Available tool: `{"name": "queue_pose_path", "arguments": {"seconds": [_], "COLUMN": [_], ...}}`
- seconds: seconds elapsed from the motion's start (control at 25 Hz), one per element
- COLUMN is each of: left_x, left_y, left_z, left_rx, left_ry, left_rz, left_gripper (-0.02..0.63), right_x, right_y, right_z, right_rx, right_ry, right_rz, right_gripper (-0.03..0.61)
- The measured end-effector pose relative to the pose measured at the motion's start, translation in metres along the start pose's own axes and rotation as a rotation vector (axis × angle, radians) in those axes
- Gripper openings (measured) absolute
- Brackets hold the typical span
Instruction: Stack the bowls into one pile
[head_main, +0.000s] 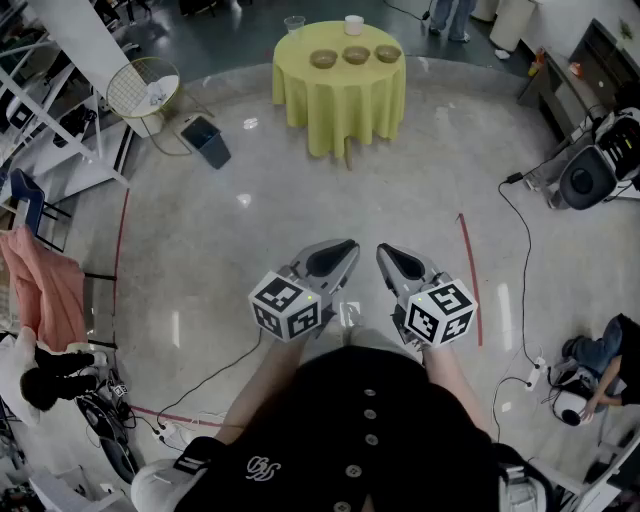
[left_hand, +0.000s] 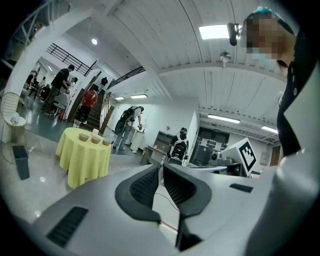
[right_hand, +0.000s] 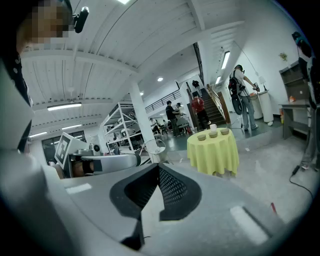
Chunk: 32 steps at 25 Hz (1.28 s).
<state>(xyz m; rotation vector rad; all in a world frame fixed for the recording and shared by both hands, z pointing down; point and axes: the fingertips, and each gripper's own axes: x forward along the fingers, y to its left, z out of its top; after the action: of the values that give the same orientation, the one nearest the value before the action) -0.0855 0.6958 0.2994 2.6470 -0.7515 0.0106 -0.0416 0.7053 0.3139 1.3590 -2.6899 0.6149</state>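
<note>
Three brown bowls (head_main: 323, 58) (head_main: 356, 55) (head_main: 388, 53) stand side by side in a row on a round table with a yellow cloth (head_main: 342, 95), far ahead of me across the floor. In the left gripper view the bowls (left_hand: 95, 139) are small at the left. In the right gripper view they (right_hand: 213, 134) sit right of centre. My left gripper (head_main: 348, 247) and right gripper (head_main: 384, 251) are held side by side near my body, well short of the table. Both have their jaws together with nothing between them (left_hand: 161, 167) (right_hand: 157, 165).
A clear glass (head_main: 294, 24) and a white cup (head_main: 354, 24) stand behind the bowls. On the floor are a white wire basket (head_main: 143, 88), a dark box (head_main: 205, 140), cables (head_main: 520, 270) and red tape (head_main: 470, 280). Equipment (head_main: 600, 165) lines the right side, and people stand beyond the table.
</note>
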Motion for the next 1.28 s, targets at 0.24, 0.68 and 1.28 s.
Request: {"name": "queue_pose_path", "arguments": {"seconds": [0.24,0.68,1.28], "left_x": [0.007,0.001,-0.015], "left_y": [0.003,0.015,0.047], "left_z": [-0.002,0.0,0.023], "left_rx": [-0.03,-0.041,-0.035], "left_ry": [-0.003,-0.007,-0.043], "left_rz": [-0.025,-0.025,-0.055], "left_gripper": [0.04,0.04,0.04], "right_x": [0.006,0.022,0.055], "right_y": [-0.003,0.002,0.01], "right_z": [0.006,0.005,0.012], "right_rx": [-0.049,-0.061,-0.022], "right_ry": [0.007,0.015,-0.053], "right_rz": [-0.015,-0.023,-0.068], "right_gripper": [-0.003,-0.003,-0.002]}}
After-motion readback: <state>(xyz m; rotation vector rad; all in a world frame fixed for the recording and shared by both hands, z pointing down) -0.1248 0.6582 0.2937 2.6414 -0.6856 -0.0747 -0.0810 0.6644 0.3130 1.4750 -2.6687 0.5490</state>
